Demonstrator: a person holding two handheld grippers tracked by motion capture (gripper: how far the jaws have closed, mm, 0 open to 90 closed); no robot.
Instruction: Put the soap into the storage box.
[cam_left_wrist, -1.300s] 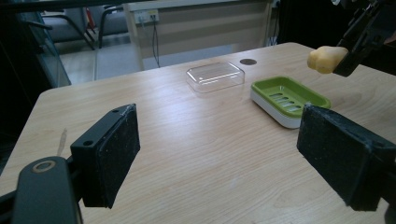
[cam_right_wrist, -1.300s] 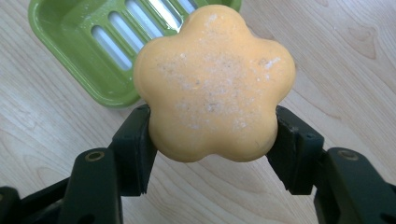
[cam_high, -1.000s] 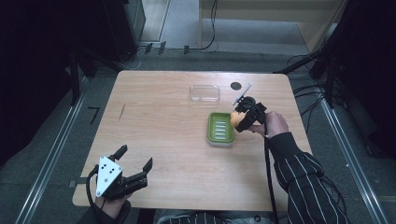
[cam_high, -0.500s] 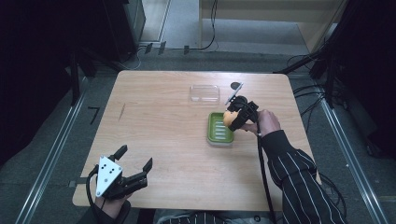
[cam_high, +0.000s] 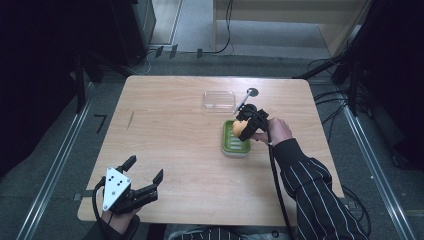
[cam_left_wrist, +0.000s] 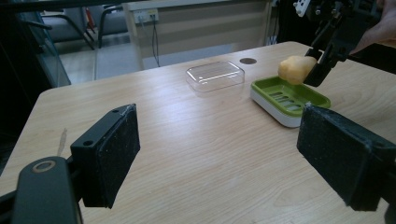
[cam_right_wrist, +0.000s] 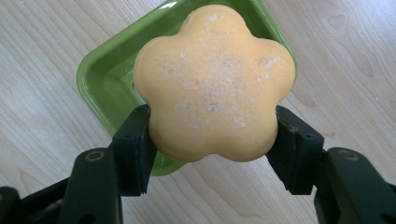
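The right gripper (cam_right_wrist: 212, 128), fingers clamped on the flower-shaped soap (cam_right_wrist: 214, 84), holds it seemingly just above the green dish (cam_high: 236, 137) near the desk's (cam_high: 170, 140) far right edge, while the left gripper (cam_high: 145, 175) rests wide open at the near edge.

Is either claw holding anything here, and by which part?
The right claw pinches the flower-shaped orange soap by two opposite side edges. The left claw holds nothing.

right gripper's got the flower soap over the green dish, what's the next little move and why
Probably lower it straight down into the green dish, then open the jaws. The right gripper is shut on the orange flower-shaped soap, which hangs over the dish's tray without touching it in the left gripper view. The clear lid lies apart behind the dish, so nothing blocks the way down.
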